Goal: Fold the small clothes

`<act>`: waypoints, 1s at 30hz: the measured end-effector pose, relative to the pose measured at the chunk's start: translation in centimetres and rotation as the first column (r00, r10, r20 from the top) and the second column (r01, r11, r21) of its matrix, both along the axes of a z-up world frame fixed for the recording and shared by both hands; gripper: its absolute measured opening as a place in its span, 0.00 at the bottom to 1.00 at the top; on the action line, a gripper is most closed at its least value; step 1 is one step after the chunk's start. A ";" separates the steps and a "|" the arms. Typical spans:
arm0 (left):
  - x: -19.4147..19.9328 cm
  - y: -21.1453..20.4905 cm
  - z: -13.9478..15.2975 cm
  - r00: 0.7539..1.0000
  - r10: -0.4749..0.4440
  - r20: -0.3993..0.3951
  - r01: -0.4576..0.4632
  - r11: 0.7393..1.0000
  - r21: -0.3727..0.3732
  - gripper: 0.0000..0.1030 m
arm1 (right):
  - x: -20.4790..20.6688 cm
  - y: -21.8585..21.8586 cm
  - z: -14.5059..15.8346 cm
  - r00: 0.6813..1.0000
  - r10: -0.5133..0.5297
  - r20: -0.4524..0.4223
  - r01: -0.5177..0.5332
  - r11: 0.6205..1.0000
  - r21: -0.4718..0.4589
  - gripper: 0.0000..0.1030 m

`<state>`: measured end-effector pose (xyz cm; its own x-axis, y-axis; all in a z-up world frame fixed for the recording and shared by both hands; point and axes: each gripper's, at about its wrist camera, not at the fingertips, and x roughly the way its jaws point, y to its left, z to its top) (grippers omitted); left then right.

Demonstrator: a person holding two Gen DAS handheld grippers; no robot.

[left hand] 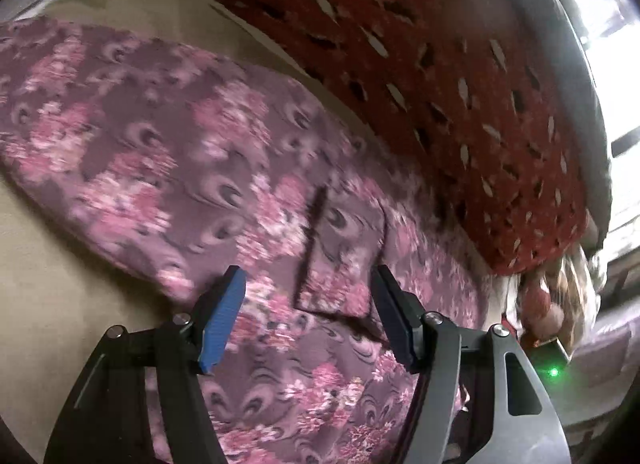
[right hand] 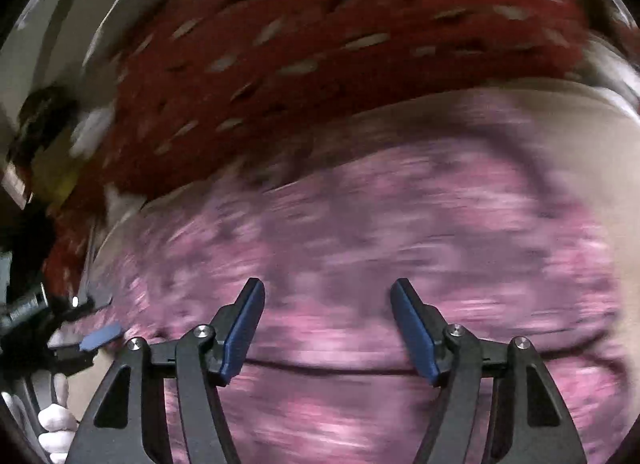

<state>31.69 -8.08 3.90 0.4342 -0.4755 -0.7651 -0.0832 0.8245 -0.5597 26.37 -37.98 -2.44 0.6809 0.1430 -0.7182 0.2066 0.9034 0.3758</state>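
Observation:
A purple garment (left hand: 168, 151) with pink flowers and a sewn patch pocket (left hand: 344, 260) lies spread on a beige surface (left hand: 52, 296). My left gripper (left hand: 309, 270) hovers over the pocket, open, with nothing between its blue pads. In the right wrist view the same garment (right hand: 400, 223) fills the frame, heavily blurred, with a dark seam line (right hand: 328, 370) across it. My right gripper (right hand: 328, 283) is open above the cloth and grips nothing. At the left edge of that view shows one blue pad (right hand: 100, 335) of the left gripper.
A red cloth (left hand: 440, 83) with pale and dark leaf marks lies bunched beyond the garment; it also shows in the right wrist view (right hand: 320, 63). A dark device with a green light (left hand: 554, 372) sits at the right. A white-gloved hand (right hand: 56, 424) is at the lower left.

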 end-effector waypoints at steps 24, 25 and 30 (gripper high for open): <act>3.4 32.2 -5.4 0.834 0.514 -0.200 -0.540 0.835 -0.105 0.67 | 3.3 11.7 -2.3 0.991 0.132 -0.008 -0.128 0.948 -0.292 1.00; 3.9 32.2 -5.4 0.838 0.510 -0.194 -0.538 0.832 -0.135 0.67 | 3.4 11.5 -2.2 0.991 0.132 -0.008 -0.129 0.948 -0.291 1.00; 6.0 32.4 -5.6 0.860 0.470 -0.199 -0.506 0.835 -0.216 0.01 | 3.3 11.5 -2.3 0.991 0.133 -0.007 -0.129 0.949 -0.287 1.00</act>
